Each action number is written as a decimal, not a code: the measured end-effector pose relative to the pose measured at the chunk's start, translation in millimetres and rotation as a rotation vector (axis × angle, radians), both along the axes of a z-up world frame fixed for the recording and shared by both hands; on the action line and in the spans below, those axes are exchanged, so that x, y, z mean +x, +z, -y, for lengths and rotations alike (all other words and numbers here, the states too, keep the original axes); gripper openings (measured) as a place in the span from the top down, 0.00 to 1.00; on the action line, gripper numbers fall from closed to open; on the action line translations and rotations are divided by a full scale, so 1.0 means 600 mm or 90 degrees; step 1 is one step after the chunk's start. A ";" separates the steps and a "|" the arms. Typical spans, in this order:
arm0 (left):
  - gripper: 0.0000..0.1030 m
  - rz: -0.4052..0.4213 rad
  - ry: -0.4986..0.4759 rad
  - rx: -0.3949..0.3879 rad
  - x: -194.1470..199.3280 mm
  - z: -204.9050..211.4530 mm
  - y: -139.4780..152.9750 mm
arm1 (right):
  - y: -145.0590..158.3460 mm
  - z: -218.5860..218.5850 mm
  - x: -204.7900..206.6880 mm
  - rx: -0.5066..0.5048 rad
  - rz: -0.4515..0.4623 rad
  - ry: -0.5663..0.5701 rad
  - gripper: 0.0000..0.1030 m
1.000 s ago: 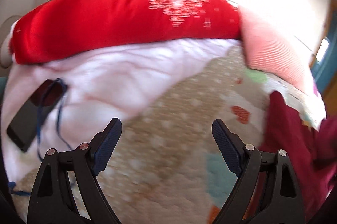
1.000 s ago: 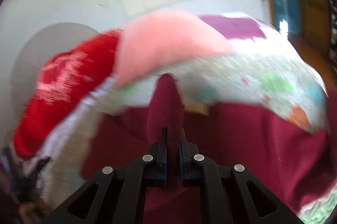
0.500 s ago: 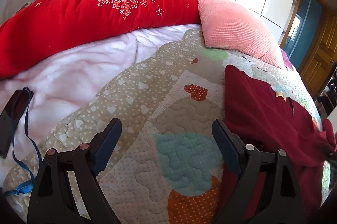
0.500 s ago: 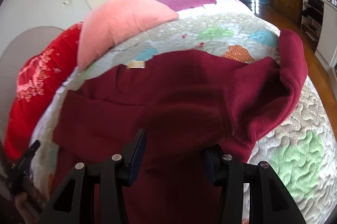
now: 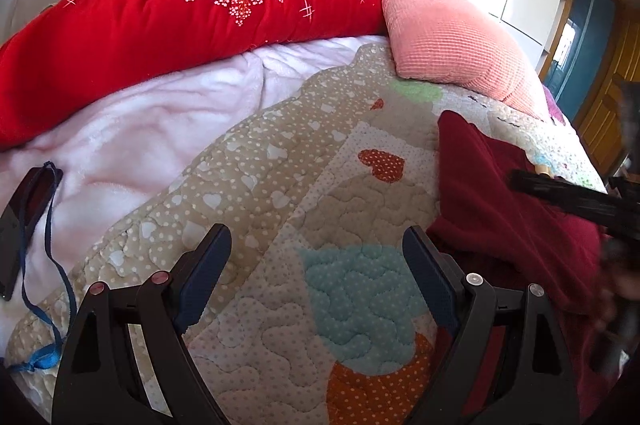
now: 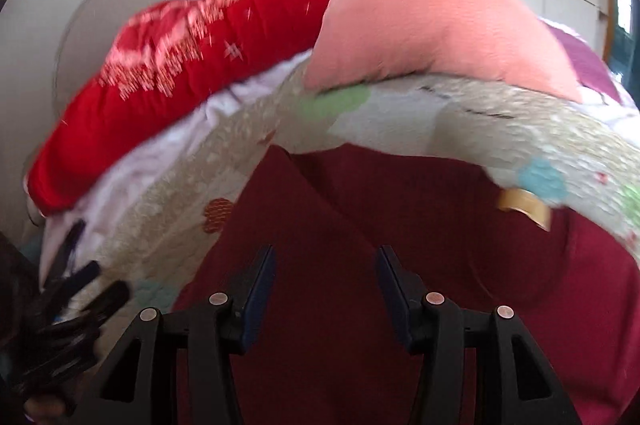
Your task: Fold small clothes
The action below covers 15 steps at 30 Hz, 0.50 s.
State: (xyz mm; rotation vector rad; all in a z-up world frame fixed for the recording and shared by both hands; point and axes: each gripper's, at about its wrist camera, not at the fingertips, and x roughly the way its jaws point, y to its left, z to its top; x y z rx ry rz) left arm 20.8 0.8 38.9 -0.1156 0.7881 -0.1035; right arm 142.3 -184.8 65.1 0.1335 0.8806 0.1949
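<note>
A dark red fleece garment lies spread on the patchwork quilt of a bed, a tan label at its collar. It also shows in the left wrist view at the right. My right gripper is open and empty, low over the garment's middle. My left gripper is open and empty over the quilt, just left of the garment's edge. The right gripper shows blurred at the right of the left wrist view.
A long red embroidered cushion and a pink pillow lie at the head of the bed. A pale pink blanket covers the left side. A black phone with a blue strap lies on it.
My right gripper opened and let go of the red garment, then swung left over it. My left gripper stayed open and settled over the quilt.
</note>
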 end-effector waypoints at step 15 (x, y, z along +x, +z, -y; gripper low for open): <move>0.15 -0.015 0.000 -0.007 0.009 -0.004 -0.009 | -0.038 -0.059 0.095 -0.091 0.025 0.002 0.94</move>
